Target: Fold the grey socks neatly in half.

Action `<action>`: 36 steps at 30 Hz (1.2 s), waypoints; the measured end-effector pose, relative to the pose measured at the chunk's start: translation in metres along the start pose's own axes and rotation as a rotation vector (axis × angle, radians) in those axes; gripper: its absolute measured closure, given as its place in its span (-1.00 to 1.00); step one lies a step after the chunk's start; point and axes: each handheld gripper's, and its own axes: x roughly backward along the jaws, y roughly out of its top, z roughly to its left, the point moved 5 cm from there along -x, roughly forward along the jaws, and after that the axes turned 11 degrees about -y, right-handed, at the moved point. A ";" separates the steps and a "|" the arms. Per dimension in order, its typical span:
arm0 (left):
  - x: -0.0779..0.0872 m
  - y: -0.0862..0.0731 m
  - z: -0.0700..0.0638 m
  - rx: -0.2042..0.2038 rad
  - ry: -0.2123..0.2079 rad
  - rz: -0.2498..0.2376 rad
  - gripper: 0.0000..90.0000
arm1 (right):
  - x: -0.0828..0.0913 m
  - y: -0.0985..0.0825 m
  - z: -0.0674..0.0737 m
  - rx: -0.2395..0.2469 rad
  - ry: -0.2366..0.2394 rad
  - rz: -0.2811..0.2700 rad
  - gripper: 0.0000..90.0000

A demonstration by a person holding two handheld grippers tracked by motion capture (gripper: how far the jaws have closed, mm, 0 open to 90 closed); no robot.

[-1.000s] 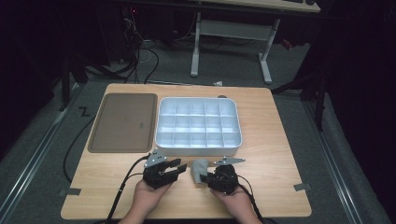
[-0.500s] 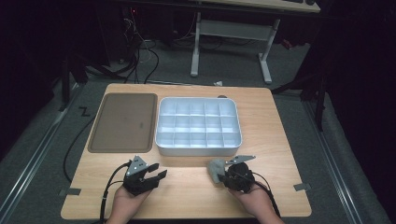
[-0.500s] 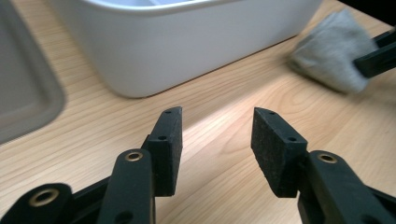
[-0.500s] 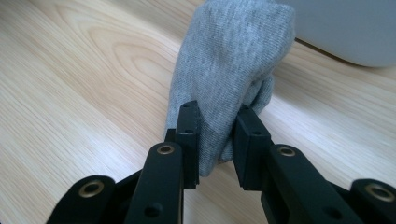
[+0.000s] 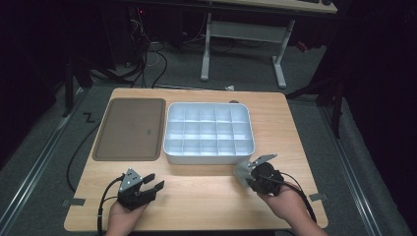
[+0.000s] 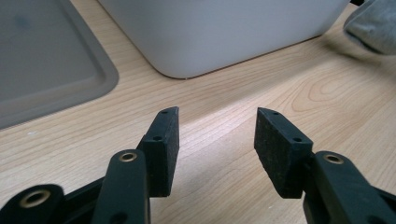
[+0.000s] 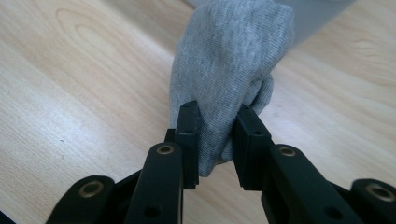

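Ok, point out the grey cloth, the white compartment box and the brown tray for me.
grey cloth (image 7: 229,60), right gripper view, on the bunched fabric above the tongs.
white compartment box (image 5: 209,158), high view, on its near outer wall.
brown tray (image 5: 129,129), high view, on its bare flat middle.

Wood table w/ brown tray & white divided bin (side by side).
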 end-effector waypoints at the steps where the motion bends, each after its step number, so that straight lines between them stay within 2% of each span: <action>1: 0.001 0.000 0.001 0.005 -0.003 -0.001 0.13 | 0.003 0.002 -0.003 0.002 -0.006 0.006 0.66; 4: 0.004 0.000 0.002 0.009 -0.005 -0.014 0.11 | 0.012 0.012 -0.011 0.018 -0.022 0.025 0.66; 6: 0.005 0.000 0.002 0.012 -0.005 -0.016 0.11 | 0.016 0.015 -0.014 0.012 -0.025 0.043 0.66; 9: 0.006 -0.001 0.004 0.018 -0.002 -0.017 0.11 | 0.019 0.017 -0.017 0.031 -0.035 0.060 0.66; 13: 0.007 -0.001 0.005 0.024 -0.002 -0.021 0.11 | 0.030 0.023 -0.024 0.032 -0.025 0.079 0.66; 15: 0.007 -0.001 0.005 0.025 -0.005 -0.017 0.11 | 0.040 0.032 -0.032 0.045 -0.055 0.078 0.66; 18: 0.006 -0.001 0.006 0.029 -0.003 -0.024 0.11 | 0.045 0.038 -0.037 0.045 -0.074 0.076 0.66; 21: 0.007 -0.001 0.007 0.033 -0.005 -0.021 0.11 | 0.051 0.051 -0.046 0.052 -0.096 0.077 0.66; 22: 0.007 -0.002 0.007 0.037 -0.004 -0.023 0.11 | 0.052 0.060 -0.051 0.055 -0.109 0.079 0.66; 27: 0.006 -0.003 0.007 0.035 -0.006 -0.017 0.11 | 0.047 0.077 -0.059 0.086 -0.144 0.108 0.66; 32: 0.005 -0.004 0.008 0.039 -0.007 -0.015 0.11 | 0.030 0.103 -0.064 0.138 -0.205 0.175 0.66; 36: 0.006 -0.005 0.009 0.043 -0.010 -0.016 0.11 | 0.017 0.111 -0.061 0.151 -0.208 0.214 0.66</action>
